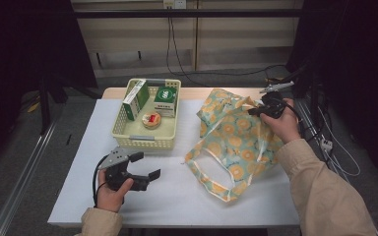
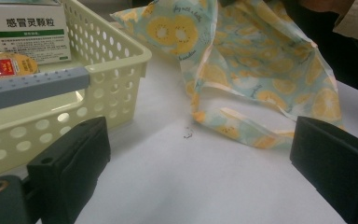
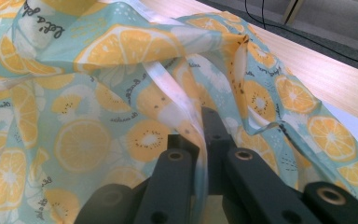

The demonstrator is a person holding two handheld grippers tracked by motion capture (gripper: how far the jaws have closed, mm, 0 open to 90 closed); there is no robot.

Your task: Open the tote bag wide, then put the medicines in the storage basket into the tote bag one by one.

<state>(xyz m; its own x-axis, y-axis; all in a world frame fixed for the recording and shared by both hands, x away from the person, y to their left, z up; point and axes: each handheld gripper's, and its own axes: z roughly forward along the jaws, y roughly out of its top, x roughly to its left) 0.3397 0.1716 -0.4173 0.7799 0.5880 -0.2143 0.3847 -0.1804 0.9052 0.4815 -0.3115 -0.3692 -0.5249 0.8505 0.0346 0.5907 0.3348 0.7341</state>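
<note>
- A person's right gripper (image 1: 256,110), held raised at the far right of the table, is clenched on the white-trimmed edge of a fruit-print cloth bag (image 1: 236,140); the right gripper view shows the bag's hem (image 3: 193,126) pinched between the closed jaws.
- The left gripper (image 1: 145,167) rests low at the near left, pointing right, jaws spread wide and holding nothing.
- The bag lies crumpled on the right half of the white table (image 1: 177,196), its handle loop trailing toward the person; cables run along the floor beyond.
- A pale yellow basket (image 1: 142,140) at the table's far side holds two green-and-white boxes (image 1: 166,101) and a small round cup (image 1: 151,120).
</note>
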